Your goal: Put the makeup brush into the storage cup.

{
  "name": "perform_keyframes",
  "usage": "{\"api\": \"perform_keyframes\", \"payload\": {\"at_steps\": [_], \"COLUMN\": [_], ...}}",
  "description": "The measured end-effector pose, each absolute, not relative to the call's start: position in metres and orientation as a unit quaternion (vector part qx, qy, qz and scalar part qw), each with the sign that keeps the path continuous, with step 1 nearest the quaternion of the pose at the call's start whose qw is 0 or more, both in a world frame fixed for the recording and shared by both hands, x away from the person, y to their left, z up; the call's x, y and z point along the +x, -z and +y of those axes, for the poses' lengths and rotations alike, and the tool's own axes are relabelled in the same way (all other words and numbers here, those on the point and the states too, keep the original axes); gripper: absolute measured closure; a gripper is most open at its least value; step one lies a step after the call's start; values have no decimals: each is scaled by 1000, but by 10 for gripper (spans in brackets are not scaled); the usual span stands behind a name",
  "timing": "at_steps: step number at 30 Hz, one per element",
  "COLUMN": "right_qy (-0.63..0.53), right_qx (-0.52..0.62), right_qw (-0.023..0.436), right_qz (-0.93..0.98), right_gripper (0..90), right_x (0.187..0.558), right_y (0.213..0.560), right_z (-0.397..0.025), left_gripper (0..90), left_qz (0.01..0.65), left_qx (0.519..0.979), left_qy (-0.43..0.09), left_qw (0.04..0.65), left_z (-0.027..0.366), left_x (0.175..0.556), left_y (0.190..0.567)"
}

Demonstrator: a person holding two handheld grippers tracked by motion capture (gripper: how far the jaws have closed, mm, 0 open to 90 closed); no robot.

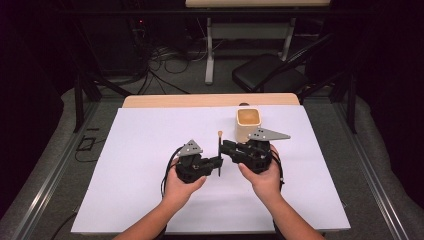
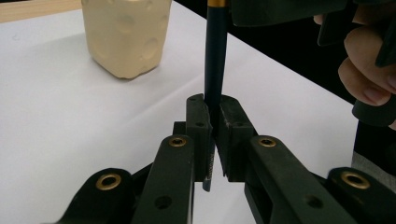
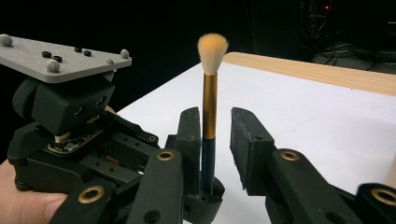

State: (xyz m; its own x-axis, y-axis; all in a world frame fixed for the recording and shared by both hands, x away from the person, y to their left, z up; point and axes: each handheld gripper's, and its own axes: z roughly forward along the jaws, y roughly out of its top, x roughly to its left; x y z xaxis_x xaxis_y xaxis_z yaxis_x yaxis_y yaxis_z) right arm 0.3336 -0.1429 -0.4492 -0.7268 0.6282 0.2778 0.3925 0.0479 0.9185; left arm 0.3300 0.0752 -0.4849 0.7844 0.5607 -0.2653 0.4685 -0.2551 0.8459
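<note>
The brush (image 1: 219, 150) is standing upright at the centre of the high view, between the two grippers, its long axis running vertically with the bristles up. The left gripper (image 1: 216, 162) is pinching the dark lower handle; in the left gripper view its jaws are pressed together on the handle (image 2: 215, 79), whose butt end is poking out just below the pads. The right gripper (image 1: 226, 146) is coming in from the other side, higher on the shaft. In the right gripper view its jaws are standing spread, the left one beside or touching the gold ferrule (image 3: 209, 105) and the right one clearly apart from it, so it is not gripping yet. The orange-tipped bristles (image 3: 212, 46) are rising above both jaws in the upper middle of that frame.

Both hands are equally near the brush; the handover looks to be hinging on the right gripper closing around the ferrule while the shaft is staying vertical.

The cup (image 1: 248, 123) is standing on the counter (image 1: 150, 150) just above and right of the grippers in the high view, right behind the right gripper. It is open at the top, and nothing is visible inside it. In the left gripper view it is sitting at upper left (image 2: 125, 35), apart from the brush.
</note>
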Motion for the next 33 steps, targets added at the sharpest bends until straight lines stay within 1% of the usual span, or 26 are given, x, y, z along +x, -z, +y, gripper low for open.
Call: {"api": "perform_keyframes", "payload": {"at_steps": [11, 33], "right_qy": [-592, -594], "right_qx": [358, 361], "right_qw": [98, 92], "right_qz": [715, 713], "right_gripper": [735, 778], "right_x": [334, 334], "right_y": [448, 447], "right_z": [-144, -146], "left_gripper": [836, 836], "left_qz": [314, 306], "left_qx": [800, 809], "left_qy": [-63, -68], "left_qw": [507, 498], "left_z": [72, 67], "left_x": [328, 327], "left_y": [484, 486]}}
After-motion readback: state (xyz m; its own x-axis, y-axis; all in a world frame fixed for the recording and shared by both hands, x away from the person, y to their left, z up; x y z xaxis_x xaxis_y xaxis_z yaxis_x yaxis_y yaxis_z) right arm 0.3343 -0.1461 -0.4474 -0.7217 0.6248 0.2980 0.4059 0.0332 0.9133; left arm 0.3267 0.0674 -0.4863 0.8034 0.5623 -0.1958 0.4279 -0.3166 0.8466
